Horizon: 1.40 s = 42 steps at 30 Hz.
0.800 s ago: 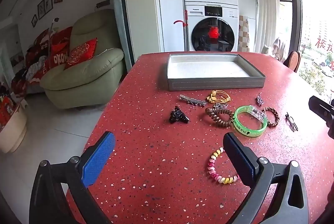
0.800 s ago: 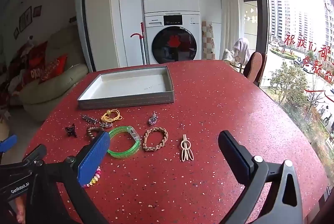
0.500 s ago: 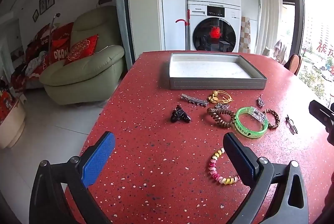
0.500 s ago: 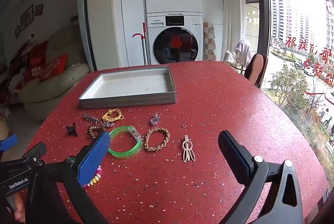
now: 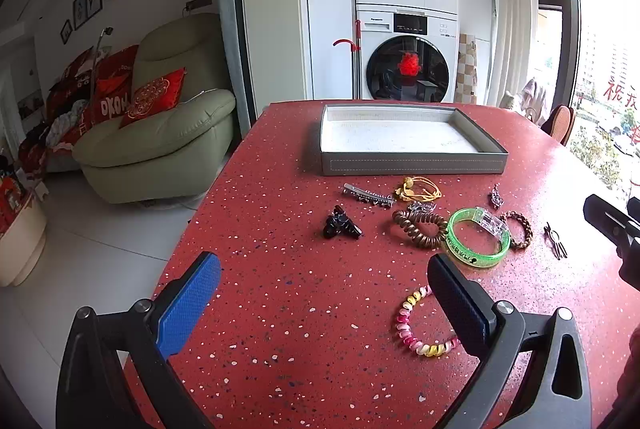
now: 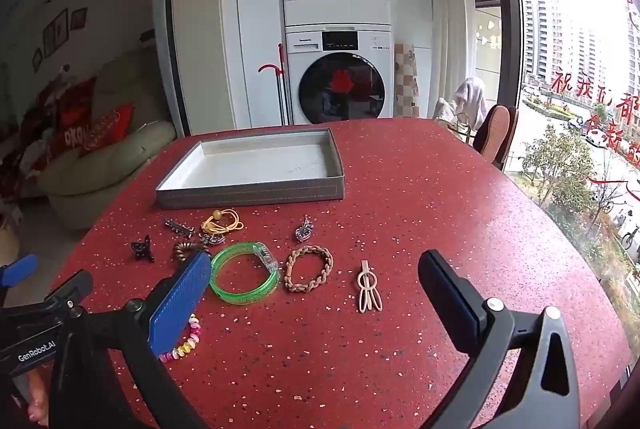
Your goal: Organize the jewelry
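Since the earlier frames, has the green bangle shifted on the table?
No. The green bangle lies between the braided bracelet and brown coil tie, as before.

Both wrist views angled down over red surface, facing grey tray and stacked washers behind. Left view set further left, right view nearer window. Shared: tray, green bangle, scattered jewelry.

I see a red, white-speckled surface, a grey tray with white lining, a translucent green bangle, and blue pads on my black tools.
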{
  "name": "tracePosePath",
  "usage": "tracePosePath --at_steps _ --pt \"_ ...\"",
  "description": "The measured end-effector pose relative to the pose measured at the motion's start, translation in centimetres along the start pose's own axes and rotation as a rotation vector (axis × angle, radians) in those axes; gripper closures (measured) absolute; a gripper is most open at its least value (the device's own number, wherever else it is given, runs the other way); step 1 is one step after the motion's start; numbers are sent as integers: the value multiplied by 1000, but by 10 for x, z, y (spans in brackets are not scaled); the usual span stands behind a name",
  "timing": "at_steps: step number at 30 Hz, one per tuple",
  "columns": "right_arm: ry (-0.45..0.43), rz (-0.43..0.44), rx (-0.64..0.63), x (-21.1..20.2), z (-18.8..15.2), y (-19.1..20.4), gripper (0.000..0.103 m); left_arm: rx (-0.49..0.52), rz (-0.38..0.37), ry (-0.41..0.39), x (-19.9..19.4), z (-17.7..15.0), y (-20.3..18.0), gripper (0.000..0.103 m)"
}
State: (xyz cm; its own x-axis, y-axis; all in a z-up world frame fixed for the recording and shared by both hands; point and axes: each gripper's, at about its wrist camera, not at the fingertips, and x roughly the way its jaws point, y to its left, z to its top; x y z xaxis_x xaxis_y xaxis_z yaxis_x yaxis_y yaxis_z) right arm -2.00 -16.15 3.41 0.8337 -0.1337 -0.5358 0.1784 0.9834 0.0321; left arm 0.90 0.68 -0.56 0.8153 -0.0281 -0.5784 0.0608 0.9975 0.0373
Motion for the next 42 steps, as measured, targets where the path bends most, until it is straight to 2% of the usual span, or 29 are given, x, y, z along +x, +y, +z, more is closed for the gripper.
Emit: tracePosePath --at_steps 42 --pt "-9 13 -2 -2 3 4 0 4 -5 -7 -7 5 -4 0"
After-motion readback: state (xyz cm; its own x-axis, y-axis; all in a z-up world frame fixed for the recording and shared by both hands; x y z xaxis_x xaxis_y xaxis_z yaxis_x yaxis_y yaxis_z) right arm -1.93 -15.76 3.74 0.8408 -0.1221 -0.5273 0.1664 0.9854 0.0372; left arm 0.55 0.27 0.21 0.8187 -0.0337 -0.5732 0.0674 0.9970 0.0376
